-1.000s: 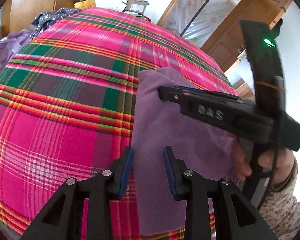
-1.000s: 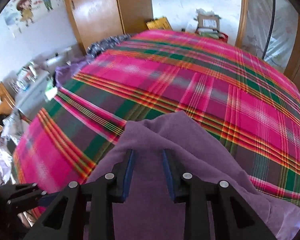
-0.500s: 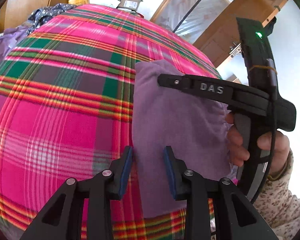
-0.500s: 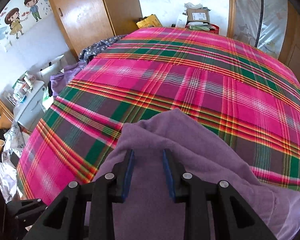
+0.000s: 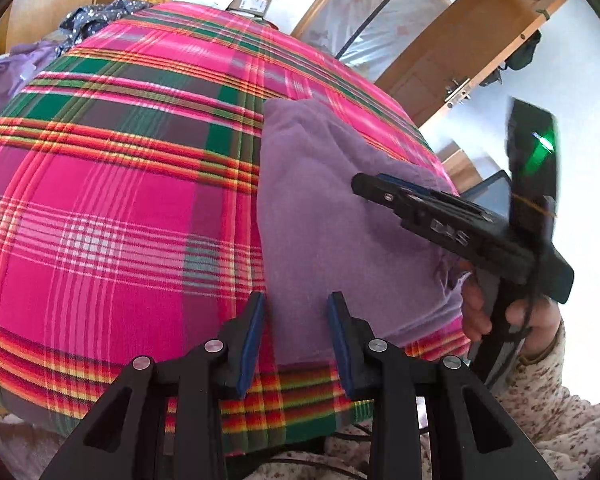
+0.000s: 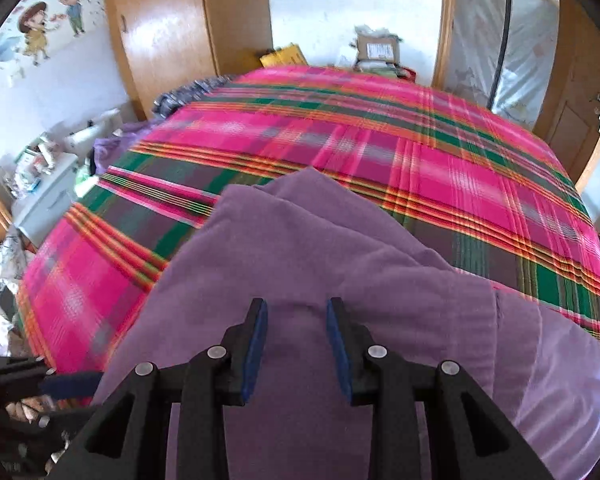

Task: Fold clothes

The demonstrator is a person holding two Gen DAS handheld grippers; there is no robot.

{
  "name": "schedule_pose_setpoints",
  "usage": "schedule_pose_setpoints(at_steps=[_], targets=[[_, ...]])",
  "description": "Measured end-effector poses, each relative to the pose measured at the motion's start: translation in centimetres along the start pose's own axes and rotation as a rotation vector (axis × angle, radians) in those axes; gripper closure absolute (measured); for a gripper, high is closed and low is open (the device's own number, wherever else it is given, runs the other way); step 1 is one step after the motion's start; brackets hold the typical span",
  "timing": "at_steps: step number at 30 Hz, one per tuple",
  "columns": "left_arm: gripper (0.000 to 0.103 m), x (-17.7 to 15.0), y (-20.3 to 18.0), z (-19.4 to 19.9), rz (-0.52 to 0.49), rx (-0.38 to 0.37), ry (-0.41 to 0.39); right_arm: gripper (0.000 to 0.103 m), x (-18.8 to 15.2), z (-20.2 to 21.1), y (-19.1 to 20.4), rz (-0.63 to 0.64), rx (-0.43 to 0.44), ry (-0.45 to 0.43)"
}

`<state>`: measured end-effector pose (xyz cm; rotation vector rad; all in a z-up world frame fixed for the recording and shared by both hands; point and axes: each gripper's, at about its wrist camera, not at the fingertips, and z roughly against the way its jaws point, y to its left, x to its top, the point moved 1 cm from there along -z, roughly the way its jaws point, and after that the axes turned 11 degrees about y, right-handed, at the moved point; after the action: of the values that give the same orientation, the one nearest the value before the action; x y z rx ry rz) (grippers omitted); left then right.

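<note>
garment: purple cloth (image 5: 324, 208), folded into a rough rectangle with layered edges, lying flat on the bed, at the near edge, about 5 o'clock on the cover in the left wrist view
bed: pink, green and orange plaid cover (image 5: 112, 184), garment rests on it
left gripper (image 5: 296, 336): jaws spread, nothing pinched; blue pads hang over the cloth's near left corner, at 6 o'clock of the garment
right gripper (image 6: 297, 338): jaws opening, cloth lies under the gap, pads not pressing it; in the left wrist view it comes in from 3 o'clock over the cloth
right hand (image 5: 500, 304): wrapped on the grip handle, floral sleeve (image 5: 560, 420) behind it
background: wooden wardrobe (image 6: 188, 24) at 11 o'clock in the right wrist view, cardboard box (image 6: 376, 48) past the bed's far end at 12, wooden door (image 5: 468, 56) at 1 o'clock in the left wrist view
</note>
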<state>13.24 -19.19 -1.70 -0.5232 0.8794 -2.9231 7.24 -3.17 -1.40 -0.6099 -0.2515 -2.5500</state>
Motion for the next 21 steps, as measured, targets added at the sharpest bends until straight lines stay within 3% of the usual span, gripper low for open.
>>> schedule_pose_setpoints(at_steps=[2,6,15,21], targets=[[0.07,0.4,0.6,0.2,0.034,-0.027,0.011,0.065,-1.0,1.1,0.3,0.034,0.051,-0.046],[0.07,0.7,1.5,1.5,0.085,-0.029,-0.04,0.06,-3.3,2.7,1.8,0.124,0.112,-0.114],[0.07,1.5,1.6,2.2,0.114,-0.001,-0.08,0.059,-5.8,2.7,6.9,0.28,0.197,-0.124],[0.07,2.4,1.9,1.8,0.134,0.027,-0.081,0.052,-7.0,1.6,9.4,0.352,0.146,-0.119]])
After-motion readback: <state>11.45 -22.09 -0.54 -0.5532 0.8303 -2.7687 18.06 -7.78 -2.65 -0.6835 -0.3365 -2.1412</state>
